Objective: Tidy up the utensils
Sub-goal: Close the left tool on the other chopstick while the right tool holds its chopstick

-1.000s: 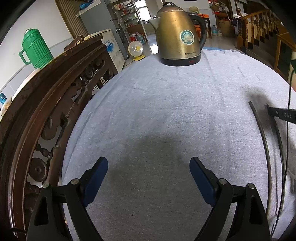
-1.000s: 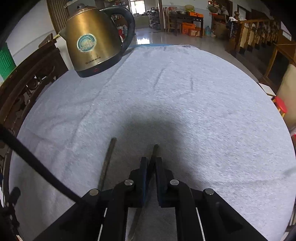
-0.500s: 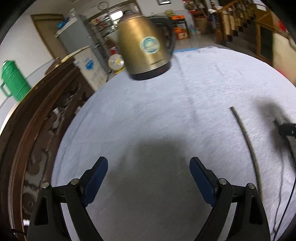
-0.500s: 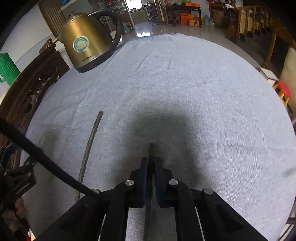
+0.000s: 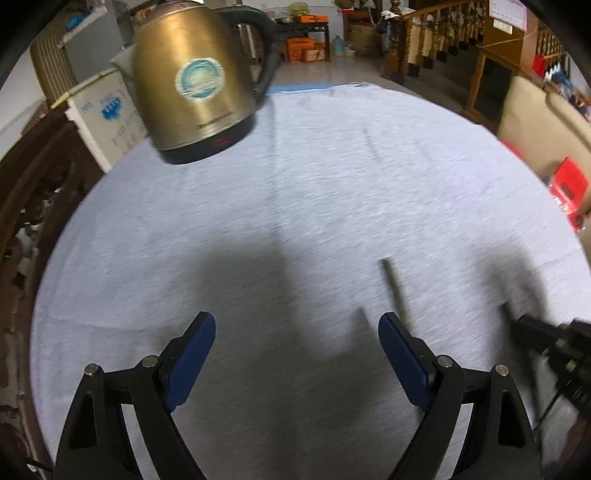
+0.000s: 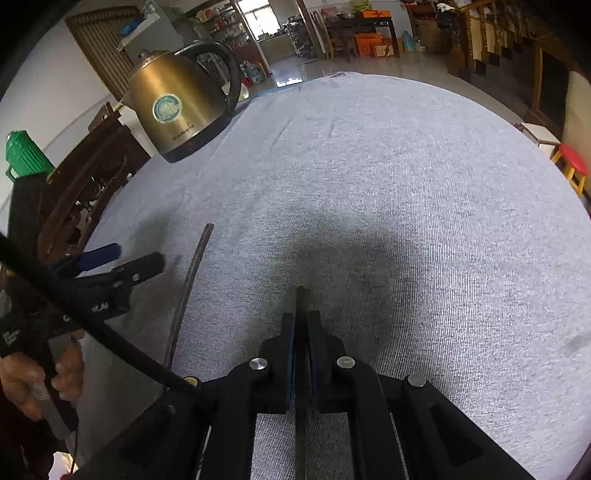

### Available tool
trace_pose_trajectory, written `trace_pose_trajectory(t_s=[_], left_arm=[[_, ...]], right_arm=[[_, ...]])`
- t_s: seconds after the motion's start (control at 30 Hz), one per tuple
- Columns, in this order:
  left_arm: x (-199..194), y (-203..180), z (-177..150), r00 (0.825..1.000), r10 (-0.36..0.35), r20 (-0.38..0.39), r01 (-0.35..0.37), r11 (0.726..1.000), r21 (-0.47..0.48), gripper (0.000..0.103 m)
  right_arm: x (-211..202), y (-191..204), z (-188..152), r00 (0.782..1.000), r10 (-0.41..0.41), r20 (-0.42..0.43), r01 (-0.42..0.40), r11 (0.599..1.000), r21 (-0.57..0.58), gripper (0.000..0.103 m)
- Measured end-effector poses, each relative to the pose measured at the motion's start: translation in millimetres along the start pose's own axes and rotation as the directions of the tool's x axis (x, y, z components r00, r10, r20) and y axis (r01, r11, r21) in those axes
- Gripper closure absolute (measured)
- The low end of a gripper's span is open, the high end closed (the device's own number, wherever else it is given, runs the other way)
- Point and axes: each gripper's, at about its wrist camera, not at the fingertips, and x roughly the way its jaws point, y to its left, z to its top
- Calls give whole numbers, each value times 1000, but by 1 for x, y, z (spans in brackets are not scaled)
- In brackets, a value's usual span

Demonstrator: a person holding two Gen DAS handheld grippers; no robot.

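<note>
Chopstick (image 6: 301, 301) clamped in right gripper (image 6: 302, 325), tip poking forward over grey tablecloth (image 6: 424, 192). Second chopstick (image 6: 190, 280) lies loose on cloth just left. Left gripper (image 5: 297, 345) wide open, empty, beside it. Brass kettle (image 5: 194, 79) at far edge.

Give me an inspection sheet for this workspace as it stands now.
Surface: grey cloth covers the table.
Job's things: one dark chopstick clamped in the right gripper; second chopstick lies loose on the cloth.
Clutter: brass kettle at the far left edge.
Grippers: left gripper open, empty, beside the loose chopstick; right shut.
Cables: black cable crosses the near left corner.
Surroundings: carved wooden chair, green jug, red stool, staircase railing.
</note>
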Motion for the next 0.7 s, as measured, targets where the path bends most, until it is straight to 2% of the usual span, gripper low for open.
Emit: trace_pose_trajectory(t_s=[0.13, 0.23, 0.3, 0.37, 0.5, 0.63, 0.67, 0.7], left_arm=[[3, -14, 10, 996, -88, -2, 88, 996, 0, 13], [7, -20, 14, 993, -117, -10, 117, 993, 0, 14], [13, -24, 16, 991, -132, -23, 132, 991, 2, 25], [22, -26, 17, 984, -168, -58, 168, 986, -16, 45], [24, -33, 19, 985, -168, -42, 168, 986, 8, 53], [23, -33, 19, 985, -171, -37, 172, 985, 25, 87], [23, -31, 18, 983, -178, -41, 179, 984, 25, 93], [22, -28, 17, 981, -186, -46, 187, 982, 19, 94]], right_arm=[[-2, 0, -2, 1000, 6, 7, -6, 1000, -2, 93], [-3, -3, -3, 1000, 21, 9, -21, 1000, 11, 93], [-5, -6, -5, 1000, 28, 11, -28, 999, 16, 93], [-5, -6, -7, 1000, 28, 14, -28, 999, 17, 93], [-6, -6, -8, 1000, 27, 15, -28, 999, 17, 93], [-4, -7, -7, 999, 34, 10, -35, 999, 32, 93], [-4, -6, -6, 999, 35, 8, -35, 999, 35, 93], [-4, -7, -6, 999, 36, 6, -36, 999, 38, 93]])
